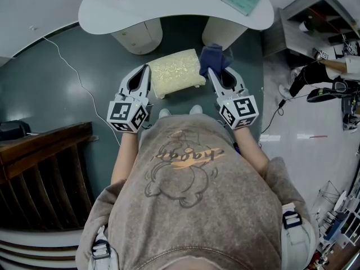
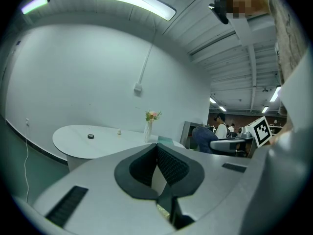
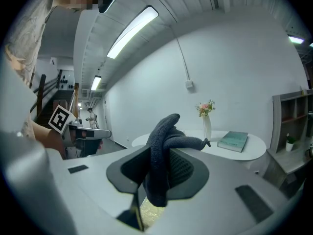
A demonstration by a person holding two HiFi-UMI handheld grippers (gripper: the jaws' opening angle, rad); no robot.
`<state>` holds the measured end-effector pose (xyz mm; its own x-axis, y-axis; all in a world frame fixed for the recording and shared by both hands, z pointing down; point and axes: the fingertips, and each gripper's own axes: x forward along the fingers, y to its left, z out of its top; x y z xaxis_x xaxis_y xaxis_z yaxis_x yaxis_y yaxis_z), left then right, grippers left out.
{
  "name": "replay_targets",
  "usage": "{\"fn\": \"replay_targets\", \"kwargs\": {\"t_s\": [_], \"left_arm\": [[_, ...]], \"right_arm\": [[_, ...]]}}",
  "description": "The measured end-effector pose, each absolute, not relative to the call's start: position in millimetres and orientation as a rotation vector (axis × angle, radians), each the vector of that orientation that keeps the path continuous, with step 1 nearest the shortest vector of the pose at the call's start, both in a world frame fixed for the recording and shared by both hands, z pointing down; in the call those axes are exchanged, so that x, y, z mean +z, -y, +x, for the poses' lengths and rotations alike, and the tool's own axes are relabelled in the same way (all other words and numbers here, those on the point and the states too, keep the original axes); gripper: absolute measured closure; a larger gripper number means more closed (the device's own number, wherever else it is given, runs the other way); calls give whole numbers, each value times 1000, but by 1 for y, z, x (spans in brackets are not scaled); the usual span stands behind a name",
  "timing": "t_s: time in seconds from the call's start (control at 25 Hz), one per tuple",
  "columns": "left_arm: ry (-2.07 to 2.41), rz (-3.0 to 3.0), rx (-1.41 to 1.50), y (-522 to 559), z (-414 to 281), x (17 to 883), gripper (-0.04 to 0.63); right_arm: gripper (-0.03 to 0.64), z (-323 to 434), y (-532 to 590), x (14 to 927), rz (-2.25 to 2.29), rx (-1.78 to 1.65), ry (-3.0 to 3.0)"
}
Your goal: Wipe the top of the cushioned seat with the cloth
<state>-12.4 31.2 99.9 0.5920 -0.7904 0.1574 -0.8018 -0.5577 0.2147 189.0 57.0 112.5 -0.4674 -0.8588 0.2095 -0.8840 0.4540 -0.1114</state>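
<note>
The right gripper (image 1: 212,72) is clenching the dark blue cloth (image 1: 215,57) between its jaws; in the right gripper view a thick fold is bunching up above the jaws and a tail is hanging down below them. The left gripper (image 1: 145,70) is holding nothing, and its 2 jaws are standing closed against each other. The cushioned seat (image 1: 175,72), pale yellow, is sitting on the dark floor between the 2 grippers, just in front of the white table (image 1: 169,13). The cloth is hanging at the seat's far right corner, and I cannot tell if it is already touching the top. As I judge it, the wiping is only beginning. To do it well, the right gripper should be lowering until the loose tail is lying flat on the top, not only the knot of the fold. It should then be moving in long overlapping strokes from the right edge to the left edge. The seat looks light and may be sliding, so the left gripper could be pressing on its left edge.
</note>
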Motion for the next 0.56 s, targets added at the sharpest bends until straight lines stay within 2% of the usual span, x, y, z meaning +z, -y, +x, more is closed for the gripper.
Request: {"fn": "replay_targets", "kwargs": {"t_s": [0.56], "left_arm": [[1298, 2542, 63, -35, -12, 104, 578]], "right_arm": [[517, 187, -62, 117, 1552, 331, 2567]]}}
